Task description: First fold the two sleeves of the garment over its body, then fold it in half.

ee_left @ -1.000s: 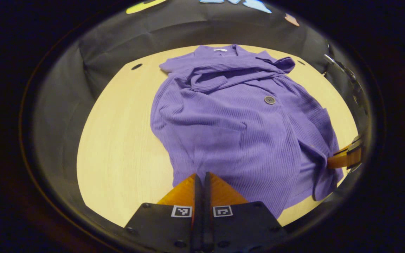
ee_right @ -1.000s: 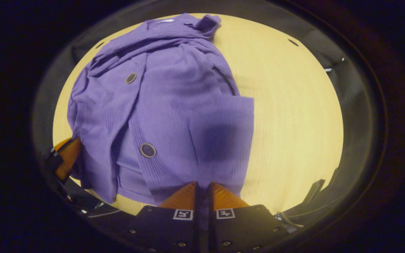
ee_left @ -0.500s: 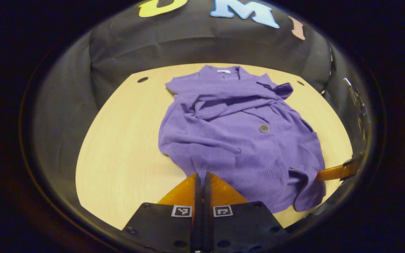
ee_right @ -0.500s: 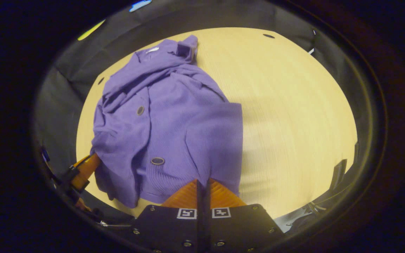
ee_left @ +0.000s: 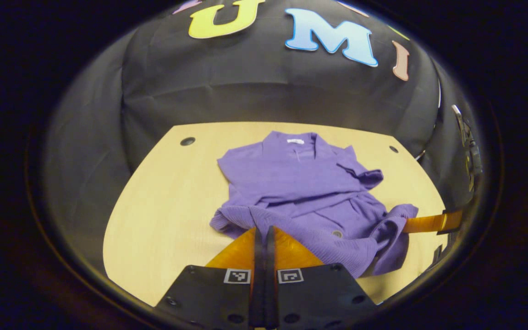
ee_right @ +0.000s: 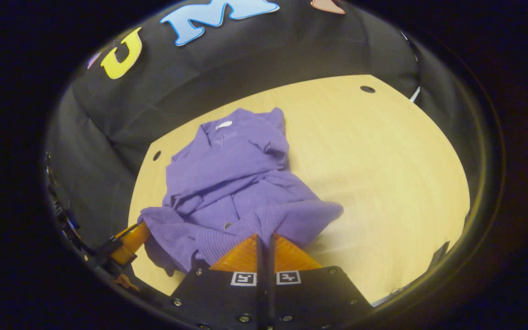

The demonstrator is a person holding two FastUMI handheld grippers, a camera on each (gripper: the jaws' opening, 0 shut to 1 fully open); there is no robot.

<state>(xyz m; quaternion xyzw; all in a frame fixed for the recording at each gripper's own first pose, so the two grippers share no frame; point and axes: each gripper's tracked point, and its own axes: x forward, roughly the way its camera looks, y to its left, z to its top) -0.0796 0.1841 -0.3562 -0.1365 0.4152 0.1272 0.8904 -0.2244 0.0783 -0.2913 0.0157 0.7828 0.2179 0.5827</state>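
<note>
purple ribbed cardigan [ee_left: 291, 183] lies on the pale wooden worktop [ee_left: 163, 192] in the left gripper view, collar toward the booth wall, both sleeves already crossed over the chest. its near hem is lifted and bunched. the left gripper [ee_left: 264, 233] has its fingers pressed together on the hem's left corner, cloth spilling over the tips. off to the right the other gripper's fingers [ee_left: 429, 223] reach into the hem's far corner.

in the right gripper view the cardigan [ee_right: 232, 169] sits left of centre on the worktop [ee_right: 383, 160], hem raised toward the camera. the right gripper [ee_right: 264, 243] pinches the hem's right corner with fingers pressed together, though the fold of knit over the tips hides how deep the bite goes. the left gripper's fingers [ee_right: 129, 243] show at the lower left edge.

the knit looks soft, light and limp, sagging between the two holds, so it will likely droop and wrinkle unless kept taut. the hem corners seem the right places to hold; the buttons [ee_left: 336, 233] may snag.
</note>
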